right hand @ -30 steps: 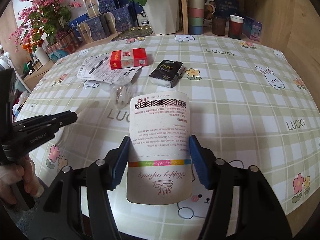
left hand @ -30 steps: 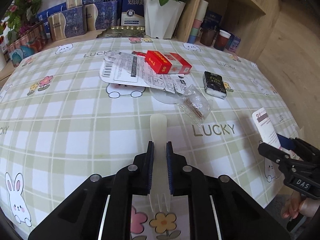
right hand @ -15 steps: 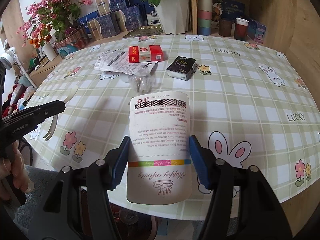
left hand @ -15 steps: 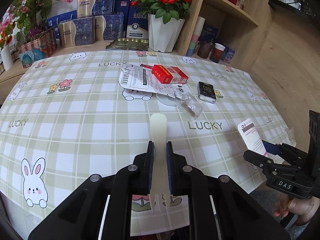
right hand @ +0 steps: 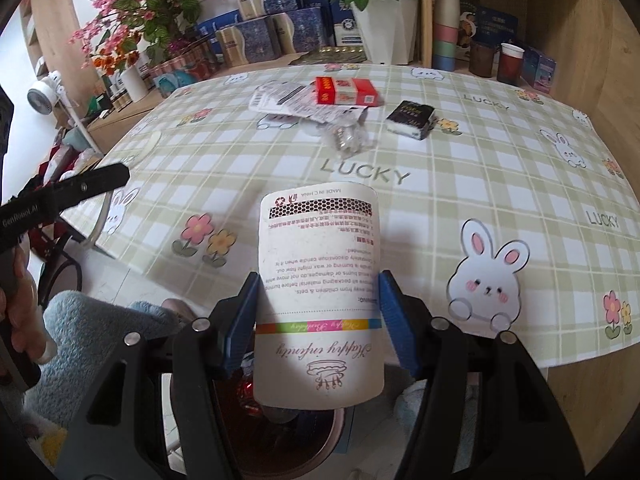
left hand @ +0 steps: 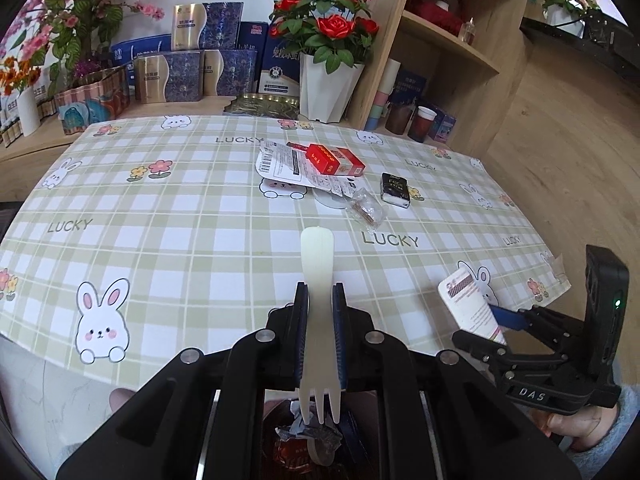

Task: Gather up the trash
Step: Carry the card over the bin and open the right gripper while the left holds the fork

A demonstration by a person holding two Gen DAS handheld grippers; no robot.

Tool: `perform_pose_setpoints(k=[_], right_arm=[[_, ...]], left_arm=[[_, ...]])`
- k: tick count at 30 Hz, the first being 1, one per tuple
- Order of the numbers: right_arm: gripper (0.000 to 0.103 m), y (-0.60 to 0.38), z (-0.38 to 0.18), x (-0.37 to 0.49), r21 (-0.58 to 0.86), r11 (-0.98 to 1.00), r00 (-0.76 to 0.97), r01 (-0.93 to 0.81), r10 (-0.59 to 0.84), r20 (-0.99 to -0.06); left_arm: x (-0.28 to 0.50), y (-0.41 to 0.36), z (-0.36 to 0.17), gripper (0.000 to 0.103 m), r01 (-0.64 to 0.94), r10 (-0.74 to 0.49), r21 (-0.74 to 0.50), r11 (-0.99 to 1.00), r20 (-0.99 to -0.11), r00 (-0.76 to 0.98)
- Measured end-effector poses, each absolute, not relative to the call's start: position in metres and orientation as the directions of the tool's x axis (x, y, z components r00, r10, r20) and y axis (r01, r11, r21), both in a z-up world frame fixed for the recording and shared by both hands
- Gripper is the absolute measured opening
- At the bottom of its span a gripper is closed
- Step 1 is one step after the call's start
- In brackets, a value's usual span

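Left wrist view: left gripper (left hand: 320, 304) clamps a pale plastic fork (left hand: 318, 280). Right gripper (right hand: 318, 312) clamps a white printed paper box (right hand: 318, 292) above a bin (right hand: 280, 420).

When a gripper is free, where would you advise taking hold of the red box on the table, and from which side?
Take the red box across its two long sides near the middle, coming from above. It lies flat on the printed papers, so its top is exposed and the narrow width should suit the fingers. Both grippers are full now.
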State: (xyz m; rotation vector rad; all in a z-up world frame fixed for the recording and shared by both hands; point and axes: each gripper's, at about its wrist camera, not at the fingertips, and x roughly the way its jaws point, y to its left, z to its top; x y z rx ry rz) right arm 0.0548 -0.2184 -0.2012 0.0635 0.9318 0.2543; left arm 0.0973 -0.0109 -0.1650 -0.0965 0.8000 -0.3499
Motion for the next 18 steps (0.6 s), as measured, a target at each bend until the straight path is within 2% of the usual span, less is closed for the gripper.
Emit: perform_pose_setpoints(k=[11,18], right_arm=[[0.06,-0.175,-0.234,0.005,0.226,0.908,0.392,-0.352,0.362,-0.846],[0.06,-0.147,-0.292,0.008,0.266,0.88,0.213,-0.394,0.369,-0.905]], left_arm=[[0.055,0.011,-0.157,0.012,0.26,-0.345,-0.228,0.938,-0.667,0.661],[0.04,0.023,-0.161,0.012,0.24,-0.342,-0.244,0.94,-0.666,0.663]])
